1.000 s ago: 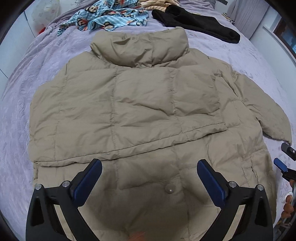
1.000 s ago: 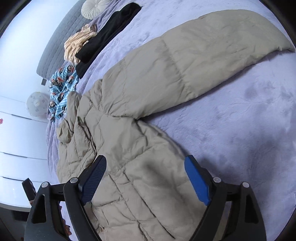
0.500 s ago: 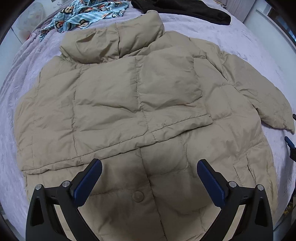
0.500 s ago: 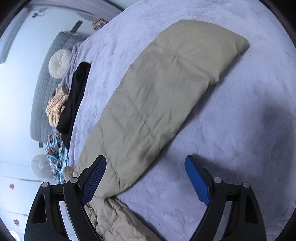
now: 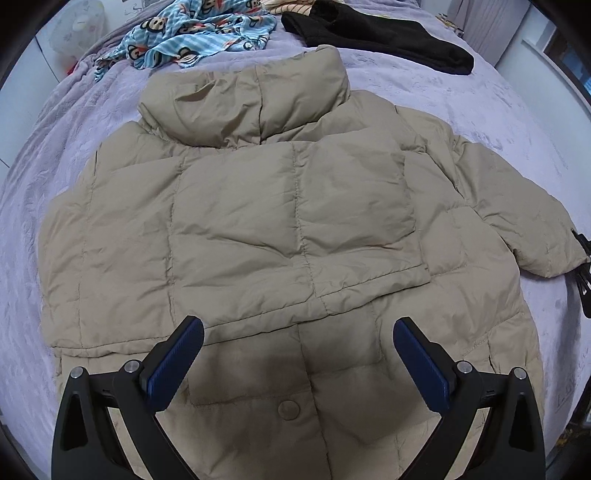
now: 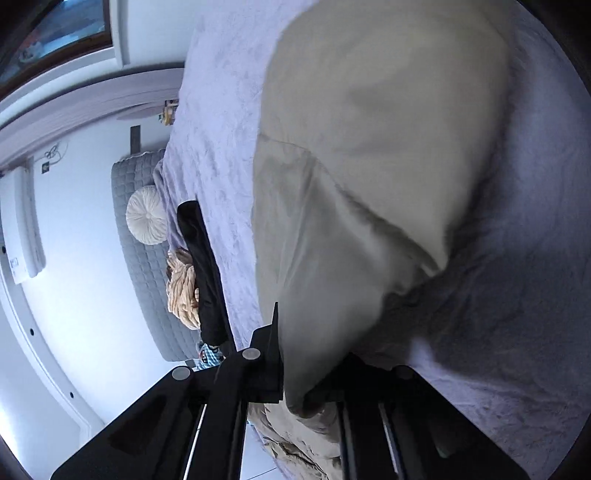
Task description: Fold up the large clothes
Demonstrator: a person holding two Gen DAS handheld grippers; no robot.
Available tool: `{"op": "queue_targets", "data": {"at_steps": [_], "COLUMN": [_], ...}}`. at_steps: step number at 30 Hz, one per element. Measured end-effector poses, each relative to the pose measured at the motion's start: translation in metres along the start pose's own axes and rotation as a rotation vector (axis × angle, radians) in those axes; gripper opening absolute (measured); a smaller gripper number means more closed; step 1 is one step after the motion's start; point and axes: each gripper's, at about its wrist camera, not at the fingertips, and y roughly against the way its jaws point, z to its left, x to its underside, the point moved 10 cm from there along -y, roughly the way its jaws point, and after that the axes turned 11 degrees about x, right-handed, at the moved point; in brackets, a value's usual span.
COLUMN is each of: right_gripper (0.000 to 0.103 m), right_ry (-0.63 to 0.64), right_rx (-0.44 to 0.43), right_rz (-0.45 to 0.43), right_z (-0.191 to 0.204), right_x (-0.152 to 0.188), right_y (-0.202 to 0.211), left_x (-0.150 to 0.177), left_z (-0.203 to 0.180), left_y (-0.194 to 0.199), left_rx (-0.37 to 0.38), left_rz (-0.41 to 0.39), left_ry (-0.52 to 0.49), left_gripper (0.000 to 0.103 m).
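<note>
Right gripper (image 6: 310,373): jaws closed on the cuff end of the jacket sleeve (image 6: 369,184); beige cloth is bunched between the black fingers and hides the pads.
Left gripper (image 5: 295,362): jaws wide apart with nothing between them; its blue pads (image 5: 177,362) hover over the near hem of the jacket, not touching it as far as the view shows.
Jacket (image 5: 258,221): a beige quilted puffer lying flat on the bed, collar at the far end, hem at the near end; one sleeve lies folded across the chest from the left.
Snap button (image 5: 289,410): on the near front panel, between the left gripper's fingers.
Sleeve on the right: stretches out to the right edge of the left wrist view, where the black frame of the right gripper meets its cuff; in the right wrist view it runs away from the jaws, puffed and slightly blurred.
Bed cover (image 5: 55,147): lilac plush, under and around the jacket.
Far end of the bed: a blue monkey-print garment (image 5: 192,33) at far left, a black garment (image 5: 388,37) at far right, both apart from the collar.
Headboard side: a round cream cushion (image 6: 146,216) against the grey quilted headboard (image 6: 147,277), with a tan striped cloth (image 6: 183,291) beside the black garment.
</note>
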Motion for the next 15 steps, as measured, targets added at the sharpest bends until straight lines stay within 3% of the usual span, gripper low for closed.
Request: {"op": "queue_targets", "data": {"at_steps": [6,11,15], "right_gripper": [0.006,0.006,0.006], "right_ry": [0.329,0.727,1.053], "right_rx": [-0.034,-0.017,0.036], "right_rz": [0.054,0.105,0.147], "right_z": [0.088,0.169,0.194], "right_x": [0.063,0.178,0.291], "right_y": [0.002,-0.021,-0.051], "left_x": [0.003,-0.003,-0.008], "left_z": [0.029,0.060,0.092], "left_y": [0.010,0.032,0.055], "left_rx": [-0.017,-0.013,-0.044], "left_rz": [-0.015,-0.070,-0.139], "left_ry": [0.055,0.111,0.153], "left_gripper": [0.103,0.103,0.103]}}
